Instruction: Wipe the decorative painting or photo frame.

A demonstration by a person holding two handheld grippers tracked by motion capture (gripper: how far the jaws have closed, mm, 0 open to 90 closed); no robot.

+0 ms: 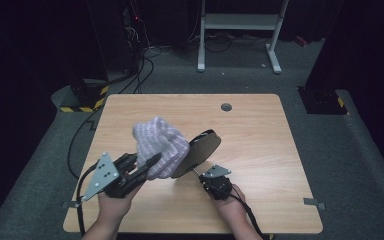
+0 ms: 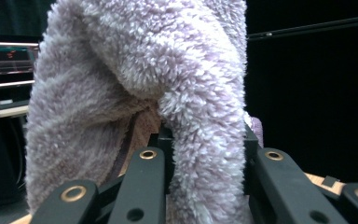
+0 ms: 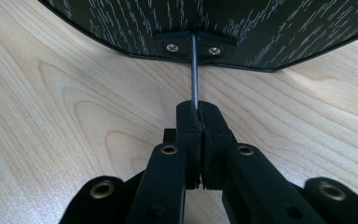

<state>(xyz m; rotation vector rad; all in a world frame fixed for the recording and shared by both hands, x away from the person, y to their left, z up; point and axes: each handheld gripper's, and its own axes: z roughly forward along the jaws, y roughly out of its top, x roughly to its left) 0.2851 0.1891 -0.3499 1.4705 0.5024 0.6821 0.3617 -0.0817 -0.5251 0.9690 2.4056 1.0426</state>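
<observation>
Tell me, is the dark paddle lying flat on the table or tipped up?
Tipped up: the right gripper holds the thin metal rod of the dark paddle, raising it above the table.

The fuzzy slipper (image 1: 159, 146) and the dark board (image 1: 198, 151) beside it block the counter (image 1: 260, 145) centre. Beyond and right of the slipper, the counter is passable.

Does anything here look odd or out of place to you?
Yes: a fluffy lilac slipper is tipped up off the table, its dark sole facing sideways. The left tool pinches its fuzzy edge; the right tool grips a thin metal rod screwed to the sole.
</observation>
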